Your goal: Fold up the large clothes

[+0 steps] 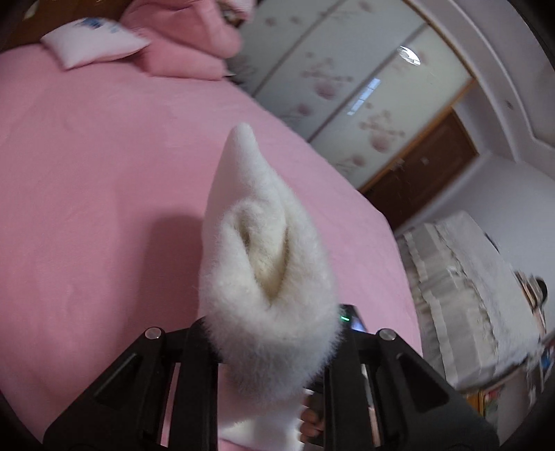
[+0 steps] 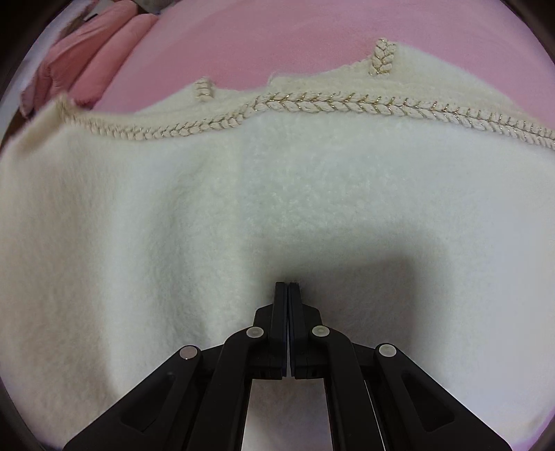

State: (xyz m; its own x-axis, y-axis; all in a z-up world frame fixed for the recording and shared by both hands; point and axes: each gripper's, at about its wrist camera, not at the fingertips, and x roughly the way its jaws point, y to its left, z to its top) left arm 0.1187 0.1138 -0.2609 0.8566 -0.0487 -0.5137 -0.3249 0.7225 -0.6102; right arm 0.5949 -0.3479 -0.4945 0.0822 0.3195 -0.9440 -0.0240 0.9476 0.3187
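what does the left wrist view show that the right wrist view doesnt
Only the left wrist view: the left gripper shut on a bunched fold of the white garment, a wardrobe, a pillow, and a covered table.
Only the right wrist view: the garment spread flat, its braided trim, and the right gripper shut, tips on the fabric.
Both: the garment, the pink bed and the pink bedding.

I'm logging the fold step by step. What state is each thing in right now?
Left gripper: shut on a bunched fold of the white fleece garment, lifted above the bed.
Right gripper: shut, tips down on the garment, gripping nothing visible.
Braided trim: lying wavy across the spread part.
Pink sheet: spread flat.
Small pillow: lying on the sheet.
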